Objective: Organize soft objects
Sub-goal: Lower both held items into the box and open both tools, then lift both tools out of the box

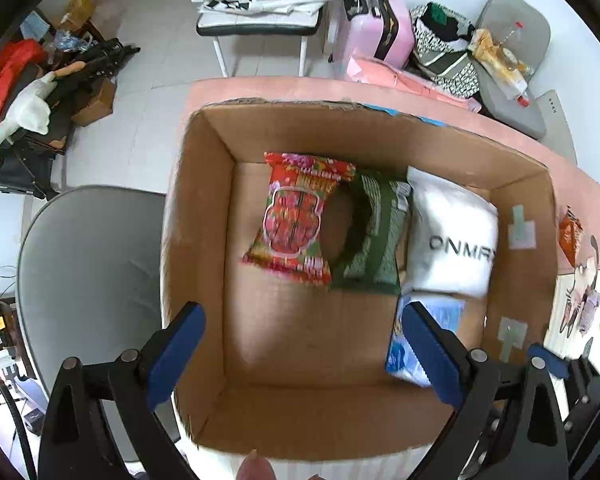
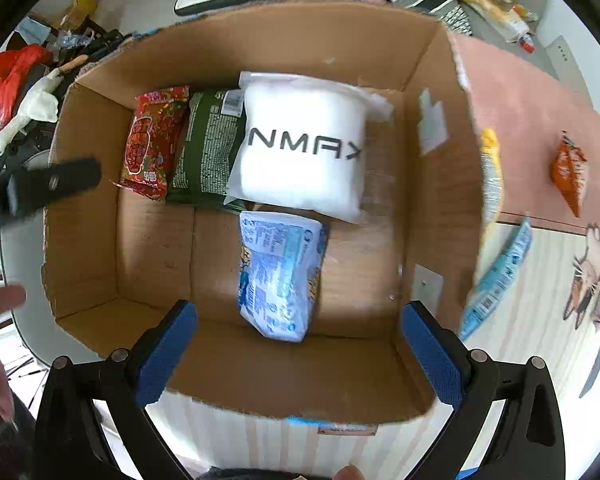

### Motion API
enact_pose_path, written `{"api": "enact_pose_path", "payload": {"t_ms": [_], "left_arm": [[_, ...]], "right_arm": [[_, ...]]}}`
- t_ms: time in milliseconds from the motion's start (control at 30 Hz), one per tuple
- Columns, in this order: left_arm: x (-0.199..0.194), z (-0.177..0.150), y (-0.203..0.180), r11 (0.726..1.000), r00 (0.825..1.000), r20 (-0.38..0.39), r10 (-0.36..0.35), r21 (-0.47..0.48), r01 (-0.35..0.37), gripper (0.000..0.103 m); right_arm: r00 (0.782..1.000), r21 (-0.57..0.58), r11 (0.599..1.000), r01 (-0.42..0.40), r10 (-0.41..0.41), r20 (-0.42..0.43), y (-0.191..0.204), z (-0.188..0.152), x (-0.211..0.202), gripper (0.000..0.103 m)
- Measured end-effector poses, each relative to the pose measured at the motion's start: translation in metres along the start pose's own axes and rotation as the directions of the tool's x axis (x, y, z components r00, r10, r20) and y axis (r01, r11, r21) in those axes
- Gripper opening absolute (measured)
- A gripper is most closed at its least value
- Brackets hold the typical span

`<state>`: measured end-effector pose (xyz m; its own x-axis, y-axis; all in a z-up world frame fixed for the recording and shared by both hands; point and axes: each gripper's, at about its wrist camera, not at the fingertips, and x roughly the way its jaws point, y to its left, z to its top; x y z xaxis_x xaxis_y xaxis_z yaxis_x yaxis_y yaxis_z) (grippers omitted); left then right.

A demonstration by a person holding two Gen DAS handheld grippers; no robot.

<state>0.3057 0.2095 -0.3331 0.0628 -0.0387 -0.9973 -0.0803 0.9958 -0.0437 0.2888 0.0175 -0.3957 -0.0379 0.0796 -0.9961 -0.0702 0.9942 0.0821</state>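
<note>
An open cardboard box (image 1: 204, 216) (image 2: 432, 216) stands on the table. Inside lie a red flowered packet (image 1: 298, 216) (image 2: 152, 144), a dark green packet (image 1: 374, 236) (image 2: 210, 148), a white pillow pack with black letters (image 1: 452, 236) (image 2: 304, 148) and a light blue packet (image 1: 424, 336) (image 2: 280, 276). My left gripper (image 1: 304, 356) is open and empty above the box's near left part. My right gripper (image 2: 300, 352) is open and empty above the box's near edge. The left gripper also shows blurred at the left of the right wrist view (image 2: 40, 188).
On the table right of the box lie an orange snack packet (image 2: 570, 176) (image 1: 570, 236), a light blue packet (image 2: 500, 276) and a yellow packet (image 2: 492, 168) against the box wall. A grey chair (image 1: 88, 280) stands left of the box. Floor clutter and a pink suitcase (image 1: 372, 32) lie beyond.
</note>
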Motion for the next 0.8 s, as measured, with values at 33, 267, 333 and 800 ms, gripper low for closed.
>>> {"api": "enact_pose_path", "payload": {"t_ms": [33, 267, 333, 800], "left_arm": [[-0.006, -0.007, 0.000, 1.000, 1.000, 0.018, -0.001, -0.003, 0.001, 0.101], [-0.043, -0.051, -0.006, 1.000, 0.994, 0.113, -0.013, -0.011, 0.014, 0.103], [-0.055, -0.062, -0.009, 1.000, 0.990, 0.141, -0.011, -0.007, 0.012, 0.103], [-0.101, -0.088, -0.057, 1.000, 0.978, 0.208, -0.021, 0.018, 0.018, 0.103]], "right_arm": [[1.000, 0.000, 1.000, 0.003, -0.003, 0.013, 0.000, -0.004, -0.004, 0.103], [0.993, -0.006, 1.000, 0.024, -0.023, 0.117, -0.009, -0.034, -0.060, 0.103], [0.989, 0.002, 1.000, 0.014, -0.014, 0.149, -0.011, -0.042, -0.072, 0.103], [0.970, 0.062, 0.987, -0.145, 0.130, 0.208, -0.045, -0.076, -0.120, 0.103]]}}
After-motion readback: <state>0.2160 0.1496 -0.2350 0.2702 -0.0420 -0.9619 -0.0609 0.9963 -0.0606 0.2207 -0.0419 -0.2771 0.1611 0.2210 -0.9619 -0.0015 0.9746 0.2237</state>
